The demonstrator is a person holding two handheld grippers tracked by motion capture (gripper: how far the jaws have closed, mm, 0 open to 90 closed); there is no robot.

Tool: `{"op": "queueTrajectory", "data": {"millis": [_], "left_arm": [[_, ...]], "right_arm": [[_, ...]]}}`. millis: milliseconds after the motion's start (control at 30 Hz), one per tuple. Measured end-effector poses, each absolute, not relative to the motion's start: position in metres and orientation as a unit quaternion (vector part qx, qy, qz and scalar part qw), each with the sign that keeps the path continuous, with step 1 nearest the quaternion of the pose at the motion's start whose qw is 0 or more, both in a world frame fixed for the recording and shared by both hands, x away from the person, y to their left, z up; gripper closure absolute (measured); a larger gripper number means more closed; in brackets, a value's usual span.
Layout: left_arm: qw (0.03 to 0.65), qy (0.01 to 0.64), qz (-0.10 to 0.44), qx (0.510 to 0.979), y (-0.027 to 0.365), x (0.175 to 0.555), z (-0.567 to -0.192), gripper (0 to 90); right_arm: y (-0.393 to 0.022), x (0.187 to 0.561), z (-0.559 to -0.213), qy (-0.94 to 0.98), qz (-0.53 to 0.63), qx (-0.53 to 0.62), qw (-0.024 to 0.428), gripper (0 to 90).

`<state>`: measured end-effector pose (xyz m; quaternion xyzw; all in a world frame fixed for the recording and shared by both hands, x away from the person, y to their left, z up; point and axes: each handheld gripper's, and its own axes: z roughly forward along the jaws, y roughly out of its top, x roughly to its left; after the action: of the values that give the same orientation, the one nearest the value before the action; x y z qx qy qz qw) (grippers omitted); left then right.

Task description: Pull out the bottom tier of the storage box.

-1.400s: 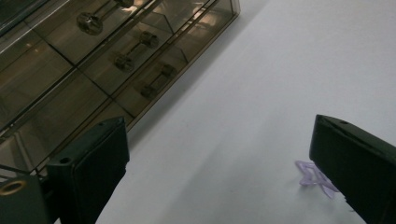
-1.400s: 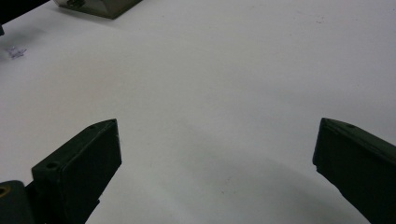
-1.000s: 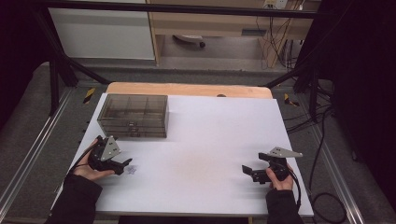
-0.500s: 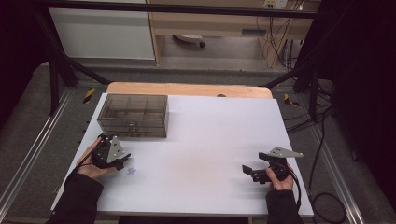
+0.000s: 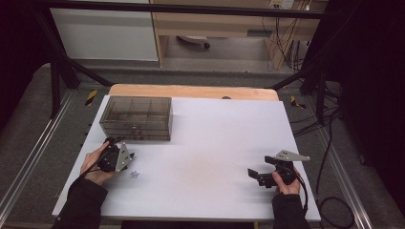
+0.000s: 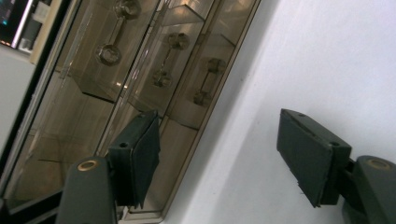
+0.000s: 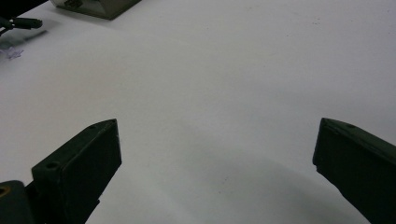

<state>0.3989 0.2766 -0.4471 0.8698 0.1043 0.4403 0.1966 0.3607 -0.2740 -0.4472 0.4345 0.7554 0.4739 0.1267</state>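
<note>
A smoky clear drawer cabinet (image 5: 136, 118) with small knobs (image 6: 162, 77) stands at the table's back left. My left gripper (image 5: 116, 149) is just in front of it and points at its drawers (image 6: 217, 126). Its jaws have just been closing, stand apart, and hold nothing. A small purple star-shaped piece (image 5: 134, 174) lies on the white table to the right of that hand, and it is also at the far left in the right gripper view (image 7: 10, 53). My right gripper (image 5: 254, 175) rests low at the front right, open over bare table (image 7: 217, 135).
The white table top (image 5: 215, 143) has a wooden strip along its back edge. A metal frame and dark floor surround it, with cables on the floor at the right. The left gripper's tip (image 7: 23, 22) shows far off in the right gripper view.
The left gripper has swung away from the purple piece to point at the cabinet. The right hand has not moved.
</note>
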Motion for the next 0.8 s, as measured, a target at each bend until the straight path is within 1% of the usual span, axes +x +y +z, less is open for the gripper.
{"op": "queueTrajectory", "data": {"millis": [67, 100, 167, 200, 400, 633, 733, 767, 800], "left_arm": [[0.197, 0.097, 0.444, 0.868, 0.275, 0.398, -0.449, 32.7], [0.189, 0.085, 0.456, 0.865, 0.274, 0.398, -0.45, 34.2], [0.185, 0.081, 0.46, 0.865, 0.273, 0.398, -0.45, 34.4], [0.178, 0.067, 0.475, 0.859, 0.271, 0.398, -0.451, 34.9], [0.168, 0.047, 0.488, 0.855, 0.267, 0.399, -0.453, 35.8], [0.146, 0.02, 0.501, 0.853, 0.262, 0.401, -0.459, 39.0], [0.143, 0.006, 0.509, 0.849, 0.26, 0.402, -0.462, 41.3], [0.147, 0.005, 0.51, 0.848, 0.26, 0.403, -0.464, 43.5], [0.146, 0.005, 0.509, 0.848, 0.26, 0.403, -0.466, 43.5]], "right_arm": [[-0.274, 0.361, -0.447, 0.755, 0.474, 0.435, 0.127, 1.8], [-0.274, 0.361, -0.447, 0.755, 0.474, 0.435, 0.128, 1.8], [-0.274, 0.361, -0.447, 0.755, 0.474, 0.435, 0.128, 1.8], [-0.274, 0.361, -0.447, 0.756, 0.473, 0.435, 0.128, 1.8], [-0.274, 0.361, -0.447, 0.755, 0.473, 0.435, 0.128, 1.8], [-0.274, 0.361, -0.447, 0.755, 0.473, 0.436, 0.129, 1.8], [-0.274, 0.361, -0.447, 0.755, 0.474, 0.436, 0.129, 1.8], [-0.274, 0.361, -0.447, 0.754, 0.474, 0.436, 0.129, 1.8], [-0.274, 0.361, -0.447, 0.754, 0.474, 0.436, 0.129, 1.8]]}}
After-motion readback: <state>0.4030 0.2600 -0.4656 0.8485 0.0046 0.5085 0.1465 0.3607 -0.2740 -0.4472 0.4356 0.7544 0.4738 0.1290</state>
